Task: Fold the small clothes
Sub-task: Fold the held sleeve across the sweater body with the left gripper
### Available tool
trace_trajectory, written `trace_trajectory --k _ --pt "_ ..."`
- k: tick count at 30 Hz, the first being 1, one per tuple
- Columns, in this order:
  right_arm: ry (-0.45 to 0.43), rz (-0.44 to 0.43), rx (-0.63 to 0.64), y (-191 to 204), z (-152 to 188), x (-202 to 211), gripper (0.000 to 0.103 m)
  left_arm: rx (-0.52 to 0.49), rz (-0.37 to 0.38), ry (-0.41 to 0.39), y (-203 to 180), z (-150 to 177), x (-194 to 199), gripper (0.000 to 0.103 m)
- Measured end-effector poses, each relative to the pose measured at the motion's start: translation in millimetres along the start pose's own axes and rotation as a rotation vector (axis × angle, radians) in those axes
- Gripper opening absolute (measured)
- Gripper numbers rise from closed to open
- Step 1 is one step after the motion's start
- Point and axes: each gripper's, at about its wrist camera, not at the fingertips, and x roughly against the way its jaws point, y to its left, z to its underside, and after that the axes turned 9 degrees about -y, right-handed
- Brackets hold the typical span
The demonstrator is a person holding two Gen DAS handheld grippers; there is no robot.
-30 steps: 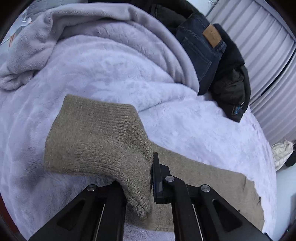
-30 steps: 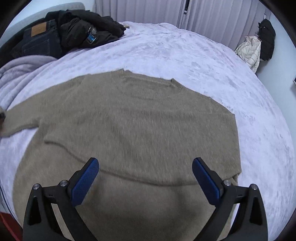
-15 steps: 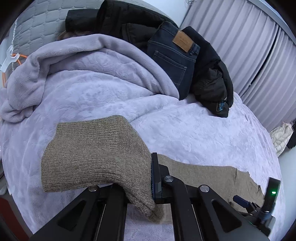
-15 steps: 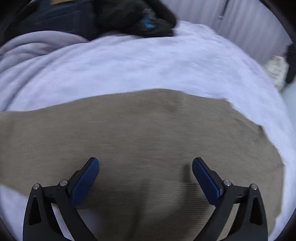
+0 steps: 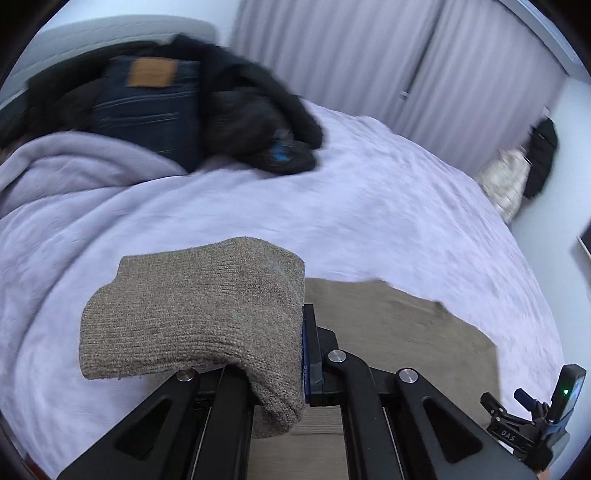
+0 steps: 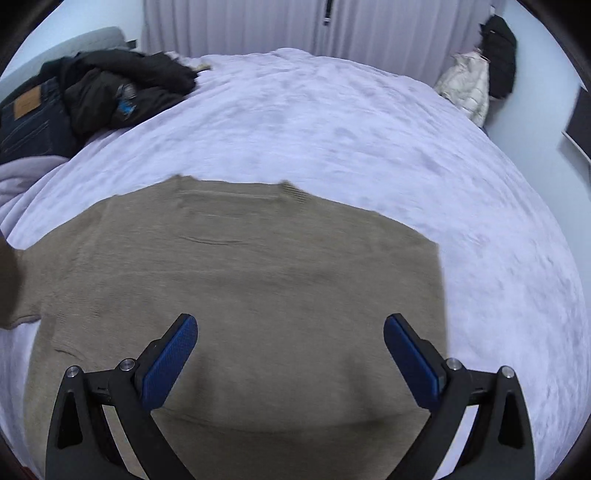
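Note:
A tan knit sweater (image 6: 240, 280) lies flat on the lavender bedspread (image 6: 351, 122), neckline at the far side. My left gripper (image 5: 275, 365) is shut on the sweater's ribbed sleeve cuff (image 5: 192, 314), which drapes over the left finger, held above the sweater body (image 5: 399, 332). My right gripper (image 6: 290, 354) is open and empty, hovering over the sweater's lower middle, blue pads (image 6: 168, 363) wide apart. The right gripper also shows at the lower right of the left wrist view (image 5: 532, 421).
A pile of dark jeans (image 5: 147, 107) and a black jacket (image 5: 255, 129) lies at the bed's far left, beside a bunched lavender blanket (image 5: 74, 166). Curtains (image 6: 258, 26) hang behind. A cream jacket (image 6: 465, 85) and a black garment (image 6: 500, 51) hang at far right.
My left gripper has carried the sleeve cuff rightward, over the sweater body. My right gripper has swung back to face the sweater's neckline; it stays open.

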Motion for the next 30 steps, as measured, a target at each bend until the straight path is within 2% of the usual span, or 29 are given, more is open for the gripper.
trace_trajectory --k 2,5,10,13,16,18,19,20,22,25,30 --pt "-0.016 0.035 -0.065 -39.7 9.5 10.3 0.101 -0.061 0.025 0.012 -50.7 7.7 -8.0 0.005" --pt "-0.037 0.026 -0.131 -87.4 26.8 24.3 0.101 -0.143 0.047 0.060 -121.0 33.4 -29.9 0.005" --pt "-0.019 -0.005 -0.168 -127.9 55.9 27.5 0.101 -0.274 0.047 0.169 -216.4 97.8 -75.6 0.005" --pt "-0.007 -0.033 -0.188 -139.3 65.7 21.0 0.101 -0.331 0.024 0.225 -244.1 131.9 -98.3 0.005" --pt "-0.009 -0.059 -0.208 -147.0 73.8 17.0 0.101 -0.380 -0.008 0.257 -252.5 154.1 -111.4 0.006" --pt "-0.008 -0.073 -0.220 -152.0 79.0 12.4 0.101 -0.420 -0.022 0.254 -259.1 159.9 -111.3 0.036" --pt "-0.006 -0.078 -0.228 -155.2 82.0 10.6 0.101 -0.429 -0.026 0.247 -261.1 161.0 -107.5 0.079" --pt "-0.004 -0.081 -0.236 -156.0 84.3 9.0 0.101 -0.432 -0.030 0.224 -263.6 160.8 -101.9 0.103" --pt "0.000 -0.092 -0.254 -160.2 87.3 5.5 0.101 -0.450 0.013 0.164 -270.0 157.6 -87.2 0.103" --pt "-0.010 -0.098 -0.270 -162.4 88.8 6.5 0.101 -0.485 0.111 0.189 -277.9 153.4 -74.5 0.103" --pt "-0.019 -0.089 -0.253 -160.7 89.0 11.7 0.101 -0.488 0.285 0.147 -260.5 138.4 -36.1 0.103"
